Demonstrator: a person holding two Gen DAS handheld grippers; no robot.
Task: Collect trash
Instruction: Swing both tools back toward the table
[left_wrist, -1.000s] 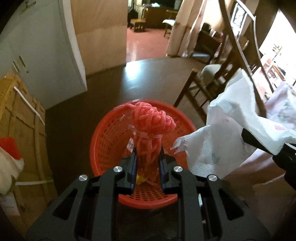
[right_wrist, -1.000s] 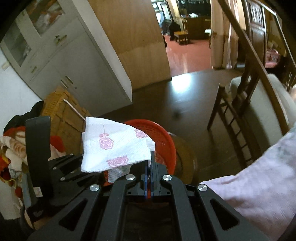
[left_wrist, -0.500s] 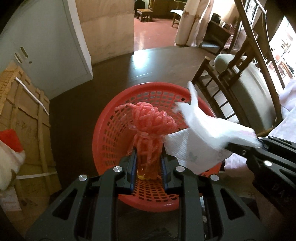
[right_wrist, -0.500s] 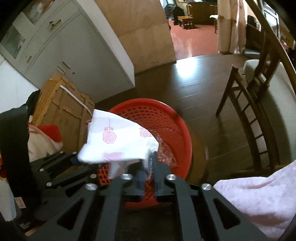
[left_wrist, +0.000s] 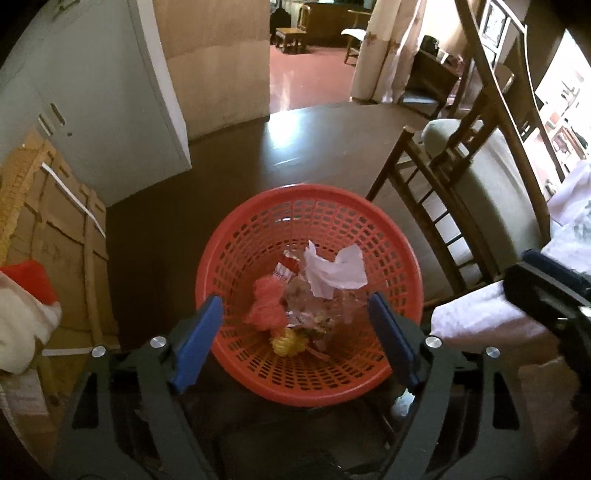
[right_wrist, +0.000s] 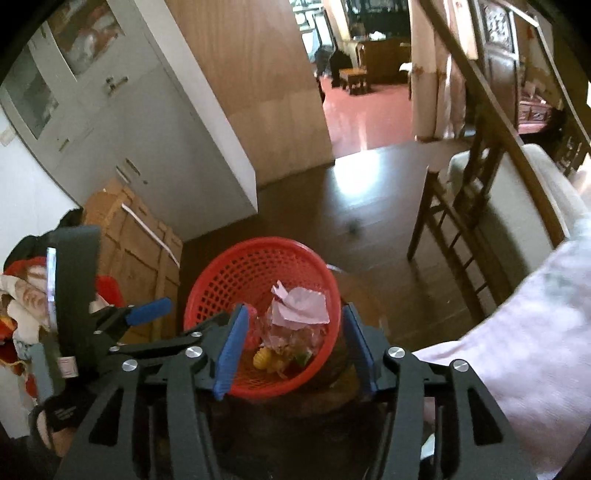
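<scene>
A red plastic mesh basket (left_wrist: 258, 236) (right_wrist: 221, 288) stands on the dark floor below both grippers. Inside it lie a red net bundle (left_wrist: 267, 304), a crumpled white tissue (left_wrist: 334, 273) (right_wrist: 299, 306), a yellow scrap (left_wrist: 290, 341) (right_wrist: 263, 358) and clear wrappers. My left gripper (left_wrist: 295, 336) hangs over the basket, its jaws opening wide with nothing between the blue pads. My right gripper (right_wrist: 293, 345) is also above the basket, jaws opening and holding nothing. The left gripper (right_wrist: 147, 310) shows at the left in the right wrist view.
A wooden chair (left_wrist: 443, 192) (right_wrist: 461, 221) with a pale cushion stands right of the basket. A cardboard box (left_wrist: 48, 229) (right_wrist: 129, 236) and a grey cabinet (left_wrist: 92, 103) are on the left. A pink cloth (right_wrist: 517, 332) fills the right edge.
Both grippers opened over the basket. The red net bundle dropped from the left gripper and the rose-printed tissue from the right one; both now lie inside.
</scene>
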